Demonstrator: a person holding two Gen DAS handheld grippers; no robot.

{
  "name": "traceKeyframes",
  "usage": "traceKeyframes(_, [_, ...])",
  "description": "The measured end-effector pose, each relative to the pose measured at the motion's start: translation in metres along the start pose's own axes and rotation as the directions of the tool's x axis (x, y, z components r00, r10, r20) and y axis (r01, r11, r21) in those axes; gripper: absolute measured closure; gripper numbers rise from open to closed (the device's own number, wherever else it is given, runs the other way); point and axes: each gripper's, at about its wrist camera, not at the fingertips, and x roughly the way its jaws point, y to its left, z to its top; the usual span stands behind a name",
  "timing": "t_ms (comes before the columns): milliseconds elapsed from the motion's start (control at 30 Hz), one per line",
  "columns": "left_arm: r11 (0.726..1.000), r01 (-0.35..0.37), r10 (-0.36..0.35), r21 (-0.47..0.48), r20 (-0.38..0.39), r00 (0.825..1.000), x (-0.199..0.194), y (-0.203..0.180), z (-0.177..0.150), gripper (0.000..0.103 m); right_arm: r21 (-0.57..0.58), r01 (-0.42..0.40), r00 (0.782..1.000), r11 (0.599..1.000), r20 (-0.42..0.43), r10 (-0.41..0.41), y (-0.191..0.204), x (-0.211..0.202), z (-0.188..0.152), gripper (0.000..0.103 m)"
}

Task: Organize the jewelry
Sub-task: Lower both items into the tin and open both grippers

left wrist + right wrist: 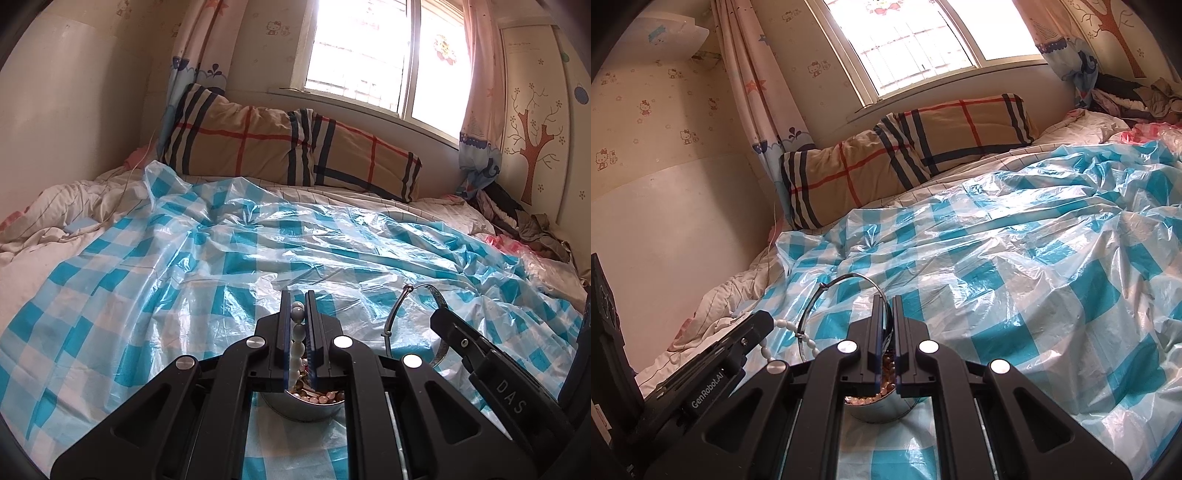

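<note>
My left gripper [297, 308] is shut on a white bead bracelet [298, 334] that hangs down between its fingers over a round metal bowl [306, 408] full of beads and jewelry. My right gripper [885, 308] is shut on a thin silver bangle [842, 282], held above the same metal bowl [882, 410]. In the left wrist view the bangle [397, 308] and the right gripper [443, 317] show at the right. In the right wrist view the white bead bracelet [792, 330] and the left gripper [757, 325] show at the left.
A crinkled blue-and-white checked plastic sheet [184, 266] covers the bed. A plaid pillow [280, 147] lies against the wall under the window [369, 48]. Rumpled white bedding [55, 210] lies at the left; clothes [517, 218] are piled at the far right.
</note>
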Motion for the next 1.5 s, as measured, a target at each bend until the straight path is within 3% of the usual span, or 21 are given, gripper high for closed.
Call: traceKeyframes(1500, [0.999,0.038,-0.039,-0.015,-0.063,0.997,0.036,-0.009,-0.004,0.096,0.001,0.039,0.998,0.999,-0.053,-0.039,-0.006,0.032,0.000,0.097])
